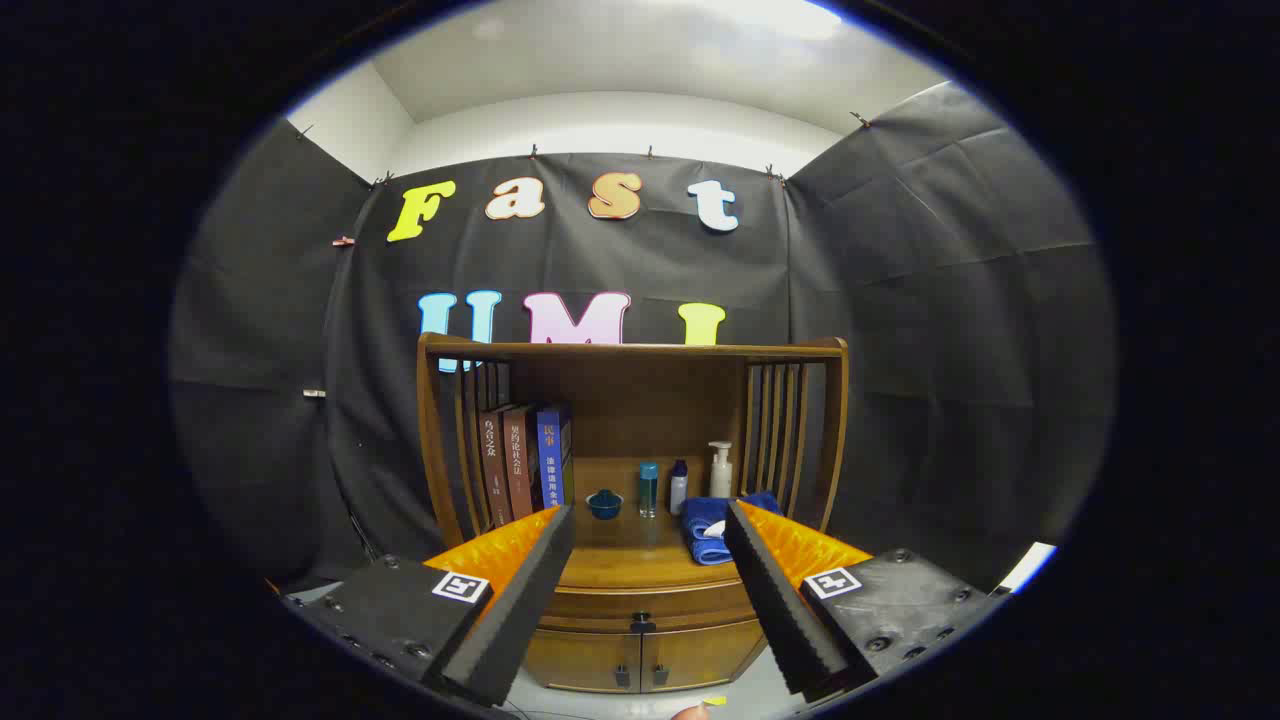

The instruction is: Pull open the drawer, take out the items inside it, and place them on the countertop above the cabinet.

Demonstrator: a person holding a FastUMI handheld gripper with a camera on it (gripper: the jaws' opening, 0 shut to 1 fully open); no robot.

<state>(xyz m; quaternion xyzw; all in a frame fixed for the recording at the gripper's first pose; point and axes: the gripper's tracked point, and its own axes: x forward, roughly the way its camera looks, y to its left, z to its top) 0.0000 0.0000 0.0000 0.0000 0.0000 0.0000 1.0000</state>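
Gripper (648, 540) held with fingers spread wide, gripping nothing, well short of the cabinet (640, 640).

Drawer (640, 603) located directly under the front edge of the countertop (630, 560), above the two small doors (640, 658); fully closed. Small dark knob (641, 620) at the centre of the drawer's lower edge, between and beyond the fingers. Contents hidden; weight and fragility impossible to judge.

Handling judgement: wooden drawer front, rigid, likely a smooth, straight pull with moderate friction. Only practical hold: the knob, small and probably slippery, so centre it between the fingers and close firmly before pulling straight back.

Countertop partly occupied: folded blue towel (708, 525) at the right front, small dark bowl (604, 504) left of centre, three bottles (680, 485) along the back edge, books (525, 455) upright at the left edge. Free space at the centre front for placing items.

Writing: book spines printed with characters, too small to read reliably. Bottle labels illegible. Square coded markers (461, 586) on the gripper body.
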